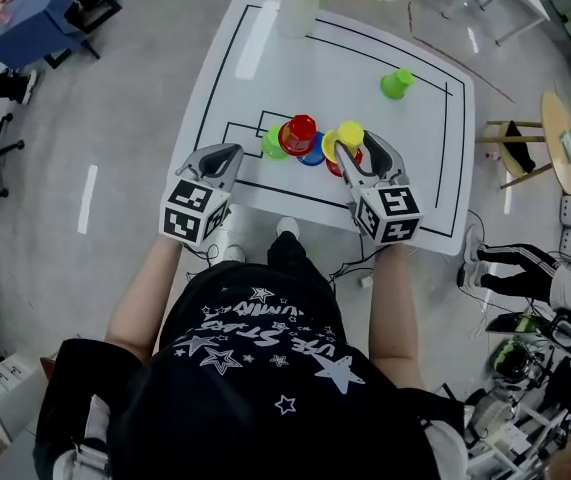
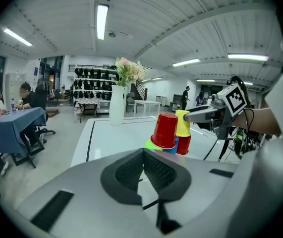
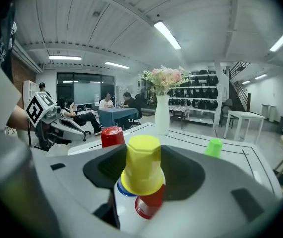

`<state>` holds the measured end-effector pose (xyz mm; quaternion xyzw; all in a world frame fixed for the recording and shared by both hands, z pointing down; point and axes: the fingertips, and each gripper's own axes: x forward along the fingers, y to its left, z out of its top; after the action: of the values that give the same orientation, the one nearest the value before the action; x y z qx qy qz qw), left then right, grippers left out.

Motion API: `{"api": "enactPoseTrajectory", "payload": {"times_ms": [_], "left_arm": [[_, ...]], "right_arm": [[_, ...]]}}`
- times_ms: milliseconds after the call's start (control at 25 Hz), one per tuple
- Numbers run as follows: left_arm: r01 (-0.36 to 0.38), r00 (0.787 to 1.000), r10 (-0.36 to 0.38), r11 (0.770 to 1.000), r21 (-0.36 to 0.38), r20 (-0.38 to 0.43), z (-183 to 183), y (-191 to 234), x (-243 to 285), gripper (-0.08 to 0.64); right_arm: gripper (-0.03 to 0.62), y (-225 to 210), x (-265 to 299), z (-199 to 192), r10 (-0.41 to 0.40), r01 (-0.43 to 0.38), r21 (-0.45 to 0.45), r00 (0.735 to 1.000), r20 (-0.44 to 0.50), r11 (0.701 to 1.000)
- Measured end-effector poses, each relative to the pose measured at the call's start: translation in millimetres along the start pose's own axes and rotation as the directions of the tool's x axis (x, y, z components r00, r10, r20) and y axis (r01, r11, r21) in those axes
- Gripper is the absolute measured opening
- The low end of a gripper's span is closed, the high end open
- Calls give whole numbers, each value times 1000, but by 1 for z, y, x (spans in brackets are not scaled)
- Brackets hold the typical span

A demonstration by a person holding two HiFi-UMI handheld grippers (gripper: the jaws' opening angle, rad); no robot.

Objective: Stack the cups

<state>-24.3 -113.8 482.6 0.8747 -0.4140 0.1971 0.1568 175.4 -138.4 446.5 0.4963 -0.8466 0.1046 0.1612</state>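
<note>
My right gripper point(image 1: 355, 144) point(image 3: 143, 155) is shut on an upturned yellow cup point(image 3: 142, 165) point(image 1: 349, 133), which sits over a red cup point(image 3: 148, 202) near the front of the white table point(image 1: 265, 48). To their left, another upturned red cup point(image 1: 298, 133) point(image 2: 165, 130) stands on a blue cup point(image 1: 313, 156), with a green cup point(image 1: 272, 146) point(image 2: 151, 144) beside them. A lone green cup point(image 1: 397, 83) point(image 3: 213, 147) stands farther back on the right. My left gripper point(image 1: 233, 153) point(image 2: 143, 155) is shut and holds nothing, just left of the cluster.
A white vase with flowers point(image 1: 298, 8) point(image 2: 116, 105) stands at the table's far edge. People sit at a blue table point(image 2: 15, 125) to the left. A round wooden side table point(image 1: 562, 143) and equipment stand on the floor at the right.
</note>
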Motion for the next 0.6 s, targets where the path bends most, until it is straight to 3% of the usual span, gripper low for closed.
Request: {"api": "enactPoseTrajectory", "payload": {"times_ms": [600], "left_arm": [[5,1000,-5,1000,5,-3,-4,-1,-5,12]], "right_arm": [[238,5,-1,-8,-24,25,-48,1000,13,999]]}}
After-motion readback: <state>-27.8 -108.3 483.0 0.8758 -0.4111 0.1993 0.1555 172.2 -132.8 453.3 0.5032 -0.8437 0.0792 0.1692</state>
